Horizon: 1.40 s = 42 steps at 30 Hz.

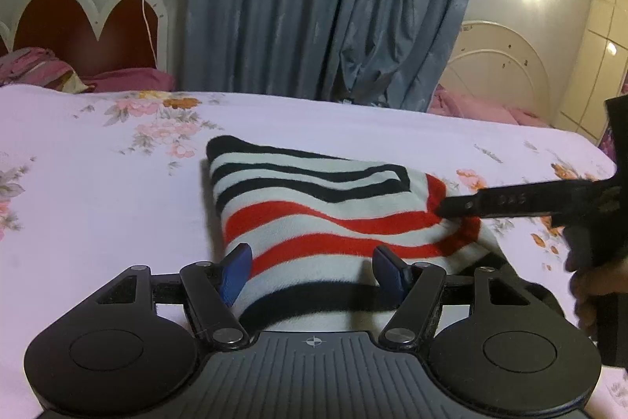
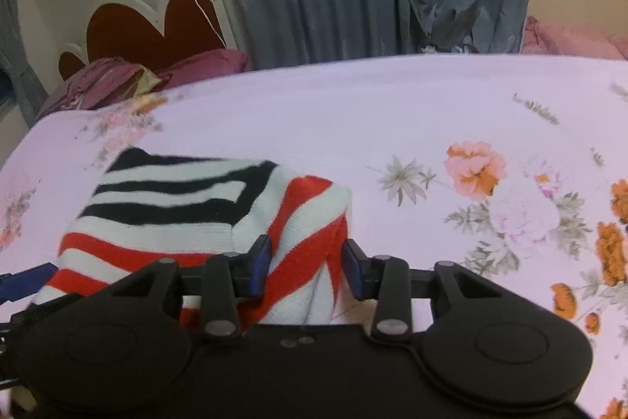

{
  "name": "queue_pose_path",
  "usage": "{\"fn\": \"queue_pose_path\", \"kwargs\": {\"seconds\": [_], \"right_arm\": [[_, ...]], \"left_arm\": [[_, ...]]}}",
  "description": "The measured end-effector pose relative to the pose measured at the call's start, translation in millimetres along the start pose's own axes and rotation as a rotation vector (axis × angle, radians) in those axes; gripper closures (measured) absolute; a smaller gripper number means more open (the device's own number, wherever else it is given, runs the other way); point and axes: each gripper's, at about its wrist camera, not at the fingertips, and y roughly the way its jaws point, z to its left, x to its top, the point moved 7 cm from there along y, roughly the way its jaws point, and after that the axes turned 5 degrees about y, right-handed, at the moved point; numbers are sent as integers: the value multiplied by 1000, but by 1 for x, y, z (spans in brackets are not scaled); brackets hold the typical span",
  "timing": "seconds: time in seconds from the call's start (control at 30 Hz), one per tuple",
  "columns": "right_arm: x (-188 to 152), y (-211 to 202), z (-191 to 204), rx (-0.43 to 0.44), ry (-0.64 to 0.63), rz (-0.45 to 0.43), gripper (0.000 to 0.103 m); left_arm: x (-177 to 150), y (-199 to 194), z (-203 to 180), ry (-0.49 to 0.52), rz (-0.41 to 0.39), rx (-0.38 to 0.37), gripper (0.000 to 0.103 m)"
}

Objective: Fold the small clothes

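Observation:
A folded knit garment (image 1: 314, 199) with black, red and white stripes lies on the flowered bedsheet (image 1: 98, 203). My left gripper (image 1: 312, 271) hangs over its near edge with the jaws wide apart, the cloth passing between the blue pads without being pinched. In the right wrist view the garment (image 2: 176, 207) has its right corner bunched up. My right gripper (image 2: 306, 262) holds that red and white fold, with both pads against it. One of the right gripper's black fingers (image 1: 471, 201) reaches onto the garment's right edge in the left wrist view.
The bed runs wide to the left and right of the garment. Purple pillows (image 1: 35, 69) and a heart-shaped headboard (image 1: 78, 22) are at the far left. A grey curtain (image 1: 333, 6) hangs behind the bed. A hand (image 1: 596, 297) holds the right gripper.

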Motion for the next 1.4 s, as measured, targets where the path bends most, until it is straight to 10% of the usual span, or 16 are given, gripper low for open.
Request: {"fn": "queue_pose_path", "kwargs": {"seconds": [0.23,0.9,1.4], "right_arm": [[-20,-62,26,66,-100,-51,68],[-102,-61,6,-58,-35,80,68],[-112,-60,-6,-38,62,122,49]], "left_arm": [[-17,-25,-11,61,9,2,37],[-59,-32,-5,2,138,16,35],[-67,-37,-9,-48,171,47,10]]}}
